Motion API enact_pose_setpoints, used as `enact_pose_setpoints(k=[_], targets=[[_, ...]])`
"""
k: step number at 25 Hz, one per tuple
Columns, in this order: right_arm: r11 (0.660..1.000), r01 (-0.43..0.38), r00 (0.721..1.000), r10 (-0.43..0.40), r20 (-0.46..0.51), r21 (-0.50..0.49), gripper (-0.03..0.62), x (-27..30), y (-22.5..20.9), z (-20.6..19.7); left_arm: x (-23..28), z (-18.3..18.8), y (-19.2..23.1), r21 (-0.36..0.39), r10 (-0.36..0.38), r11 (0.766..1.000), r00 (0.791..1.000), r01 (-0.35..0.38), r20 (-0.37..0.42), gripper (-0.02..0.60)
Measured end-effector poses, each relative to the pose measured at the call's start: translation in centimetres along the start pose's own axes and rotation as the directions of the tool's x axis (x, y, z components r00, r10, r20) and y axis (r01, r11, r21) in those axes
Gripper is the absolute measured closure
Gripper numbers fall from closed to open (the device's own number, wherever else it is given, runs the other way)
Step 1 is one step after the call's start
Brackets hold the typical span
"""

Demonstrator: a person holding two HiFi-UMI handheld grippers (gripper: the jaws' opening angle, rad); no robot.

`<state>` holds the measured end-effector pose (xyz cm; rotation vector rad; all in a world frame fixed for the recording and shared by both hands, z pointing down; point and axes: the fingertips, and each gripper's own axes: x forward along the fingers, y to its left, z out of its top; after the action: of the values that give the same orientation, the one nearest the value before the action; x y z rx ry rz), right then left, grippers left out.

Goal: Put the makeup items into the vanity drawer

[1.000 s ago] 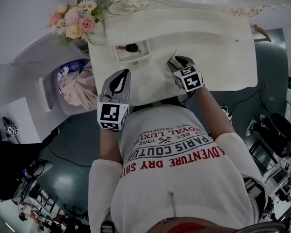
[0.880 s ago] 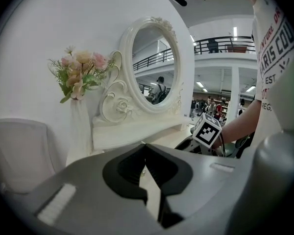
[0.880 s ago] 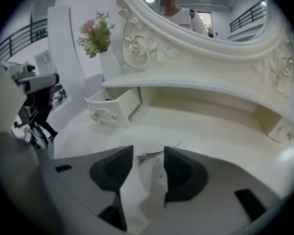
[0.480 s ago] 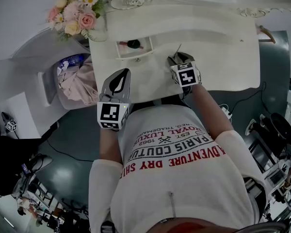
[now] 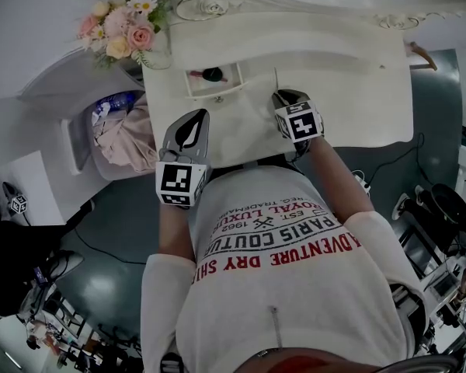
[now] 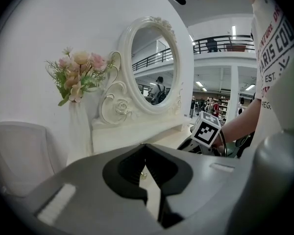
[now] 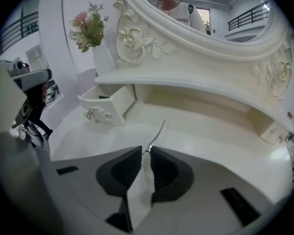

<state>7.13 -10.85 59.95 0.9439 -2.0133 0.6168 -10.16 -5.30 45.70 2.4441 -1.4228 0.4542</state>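
Observation:
The white vanity's small drawer (image 5: 214,93) (image 7: 108,107) stands pulled open at the tabletop's back left. Inside lie a black item (image 5: 212,75) and a red one (image 5: 195,75). My right gripper (image 5: 279,94) (image 7: 149,150) hovers over the tabletop to the right of the drawer. Its jaws are closing, and their tips pinch the end of a thin silvery makeup stick (image 5: 276,80) (image 7: 158,131) that points away toward the mirror. My left gripper (image 5: 197,115) (image 6: 146,148) is shut with nothing in it, near the table's front edge below the drawer.
A vase of pink flowers (image 5: 120,29) (image 6: 78,75) stands at the vanity's back left corner. The oval mirror (image 6: 154,72) (image 7: 206,4) rises behind the shelf. A bin with pink cloth (image 5: 128,134) sits left of the table. My torso presses against the front edge.
The right gripper shifted slightly. The thin stick, unseen a second ago, leaned right half a second ago and now points straight toward the mirror. The left gripper has stayed put.

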Motion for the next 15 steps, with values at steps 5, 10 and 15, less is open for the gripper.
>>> enact_pose_setpoints(k=[5,10,15], targets=[[0.990,-0.081,0.990,0.094,0.106,-0.119,0.528,-2.7,1.6,2.6,-0.3,1.2,0.0,0.015,0.021,1.000,0.999,-0.021,0.033,0.571],[0.966,-0.114,0.980,0.147,0.130,-0.232,0.528,-4.0,2.8,5.5,-1.2,2.6,0.4,0.028,0.066,0.997,0.995,-0.068,0.074,0.571],[0.920,-0.164,0.962,0.229,0.147,-0.356,0.528,-4.3,5.2,8.6,-3.2,3.5,1.6,0.030,0.136,0.990,0.985,-0.140,0.109,0.571]])
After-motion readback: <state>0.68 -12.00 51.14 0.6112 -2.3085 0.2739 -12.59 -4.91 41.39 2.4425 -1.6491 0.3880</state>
